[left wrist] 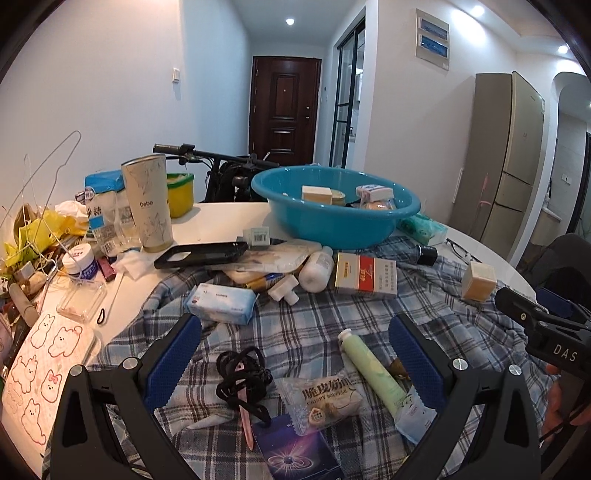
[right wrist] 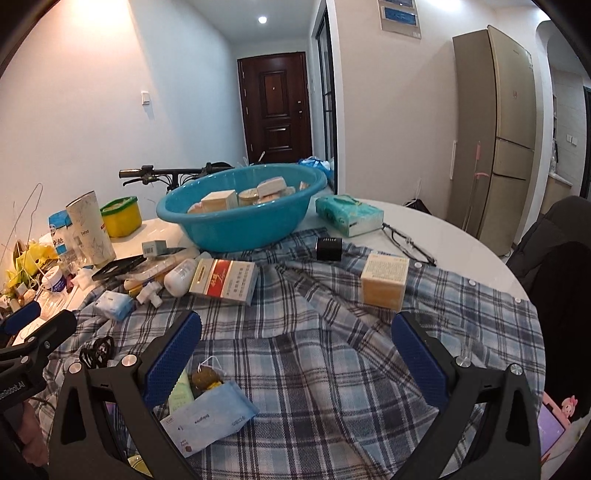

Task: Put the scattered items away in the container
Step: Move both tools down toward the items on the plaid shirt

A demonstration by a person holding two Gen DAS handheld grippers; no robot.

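Two black grippers with blue pads, left [left wrist: 293, 354] and right [right wrist: 295, 354], are hovering spread wide, gripping nothing, over rumpled plaid cloth [right wrist: 332, 350]; the round teal plastic basin [right wrist: 236, 225] is sitting part-filled beyond.

Recessed ceiling spotlights [left wrist: 290, 21] glare overhead; the room is evenly bright, sharp centrally, with fisheye bending and dark corners.
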